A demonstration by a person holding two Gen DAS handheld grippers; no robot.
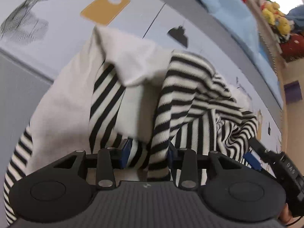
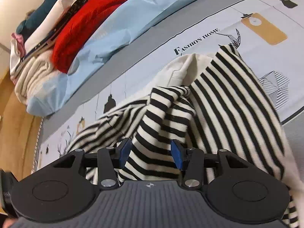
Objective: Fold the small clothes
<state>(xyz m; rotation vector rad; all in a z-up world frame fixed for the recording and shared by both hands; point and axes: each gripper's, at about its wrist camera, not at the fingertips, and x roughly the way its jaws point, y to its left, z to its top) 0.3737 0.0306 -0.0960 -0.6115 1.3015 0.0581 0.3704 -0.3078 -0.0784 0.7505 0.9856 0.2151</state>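
Jaws of both grippers, left gripper (image 1: 149, 156) and right gripper (image 2: 151, 155), parted over one striped garment (image 2: 218, 102).

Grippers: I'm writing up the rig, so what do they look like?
Both the left gripper and the right gripper look alike: black linkage arms with silver pivot pins, two round black discs, a ribbed dark grey body with a small crosshair mark, and blue pads on the fingers.

The left wrist camera looks forward along the left gripper (image 1: 149, 154), very close to the striped garment (image 1: 199, 95) between its fingers. The right wrist camera looks along the right gripper (image 2: 150, 156), equally close. Both views share the garment and the printed sheet (image 2: 209, 36) beyond the fingers.
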